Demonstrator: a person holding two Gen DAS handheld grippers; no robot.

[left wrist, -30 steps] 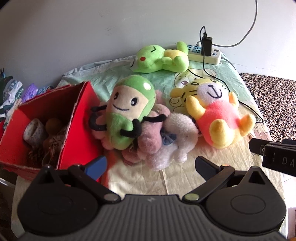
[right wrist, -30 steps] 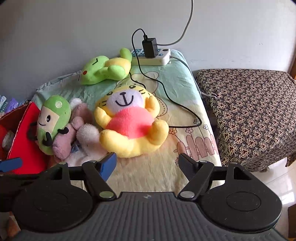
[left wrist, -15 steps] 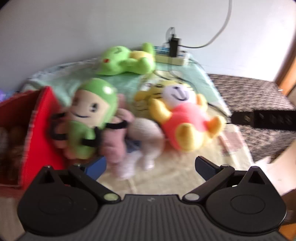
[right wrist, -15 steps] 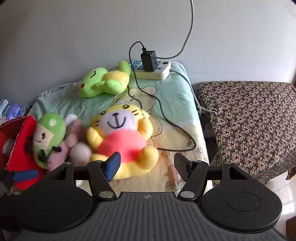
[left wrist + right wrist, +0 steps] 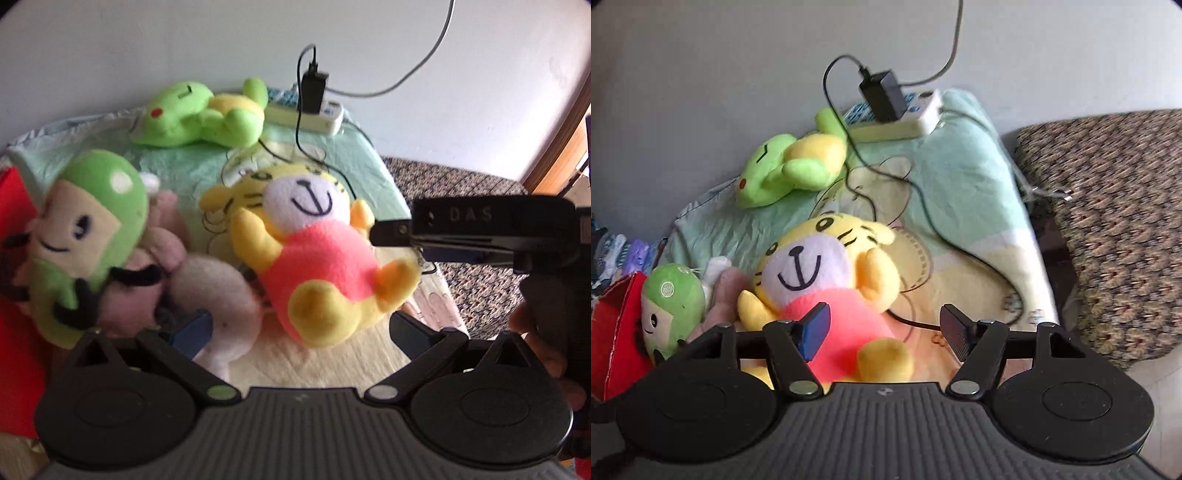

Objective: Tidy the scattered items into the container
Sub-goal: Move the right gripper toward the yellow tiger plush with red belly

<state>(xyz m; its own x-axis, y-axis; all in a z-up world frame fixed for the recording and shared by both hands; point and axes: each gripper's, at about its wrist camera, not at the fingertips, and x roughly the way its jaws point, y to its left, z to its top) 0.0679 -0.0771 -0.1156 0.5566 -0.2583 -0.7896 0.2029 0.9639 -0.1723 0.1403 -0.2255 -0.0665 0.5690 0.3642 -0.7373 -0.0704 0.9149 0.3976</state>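
Careful: your right tool [image 5: 884,332], jaws opening and empty, hovers over the tiger plush [image 5: 827,280] on the bed; the charger cable [image 5: 923,221] beneath could snag. Left tool [image 5: 299,332] gapes empty.

Bare bedsheet [image 5: 979,192] open right of the yellow tiger plush [image 5: 827,295], black charger cable [image 5: 945,240] trailing across it, green plush [image 5: 88,243] and pink plush [image 5: 218,291] crowding the tiger's left

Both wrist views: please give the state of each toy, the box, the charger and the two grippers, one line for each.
Yellow tiger plush: on its back, unheld.
Green frog plush: lying near the wall.
Green-headed doll: leaning on the pink plush.
Red box: open.
Black charger: plugged into the power strip.
Left gripper: open, empty.
Right gripper: opening, above the tiger.
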